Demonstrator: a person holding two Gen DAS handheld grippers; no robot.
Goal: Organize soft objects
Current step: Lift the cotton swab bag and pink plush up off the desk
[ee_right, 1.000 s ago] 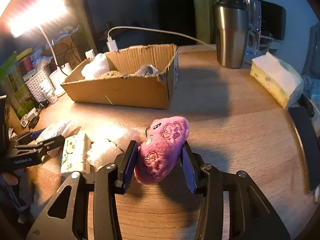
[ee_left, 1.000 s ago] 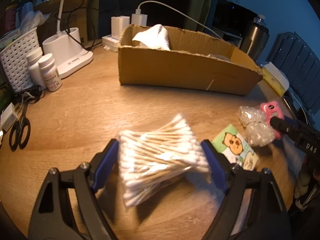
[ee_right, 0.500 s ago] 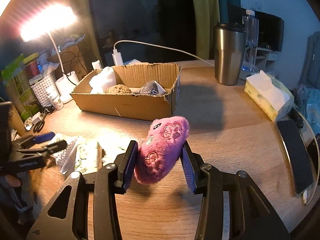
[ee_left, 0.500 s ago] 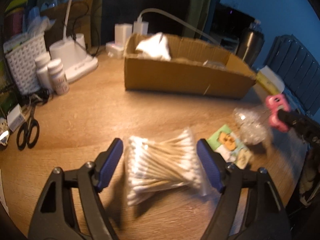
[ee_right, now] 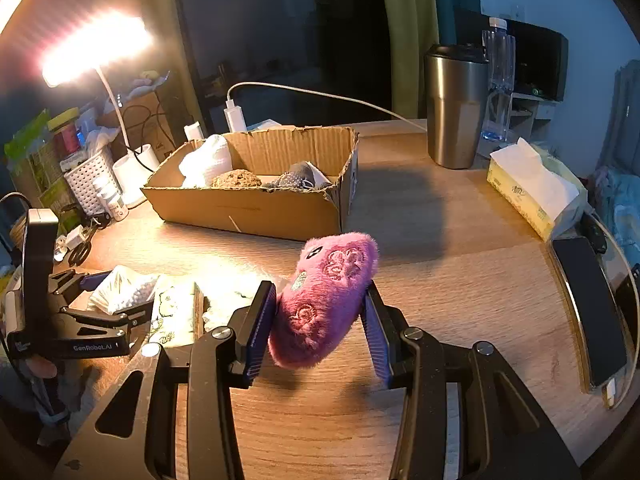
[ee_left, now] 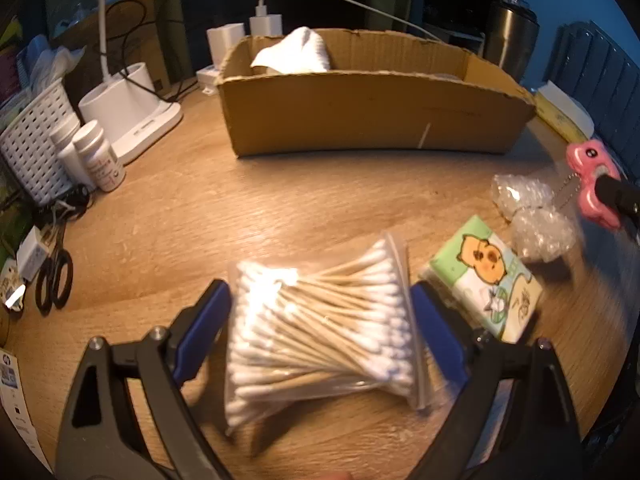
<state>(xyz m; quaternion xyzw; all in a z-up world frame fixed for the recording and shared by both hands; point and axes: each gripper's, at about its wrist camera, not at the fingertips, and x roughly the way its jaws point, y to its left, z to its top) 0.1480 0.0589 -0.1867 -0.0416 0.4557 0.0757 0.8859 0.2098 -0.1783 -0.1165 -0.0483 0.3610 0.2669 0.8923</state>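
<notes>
Gripping pink plush (ee_right: 326,300), right gripper (ee_right: 320,330) hovers above table (ee_right: 460,280).

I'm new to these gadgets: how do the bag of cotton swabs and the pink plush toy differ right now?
The bag of cotton swabs lies flat on the table; the pink plush toy is lifted clear. The left tongs are opening around the bag without pressing; the right tongs squeeze the toy. The bag is clear plastic, the toy fuzzy. Both sit outside the cardboard box.

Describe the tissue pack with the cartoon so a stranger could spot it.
Start at the cardboard box on the wooden table. Nearer the camera, right of the bagged cotton swabs, lies the pocket tissue pack. Only it is flat, green and printed with an orange cartoon animal.
</notes>
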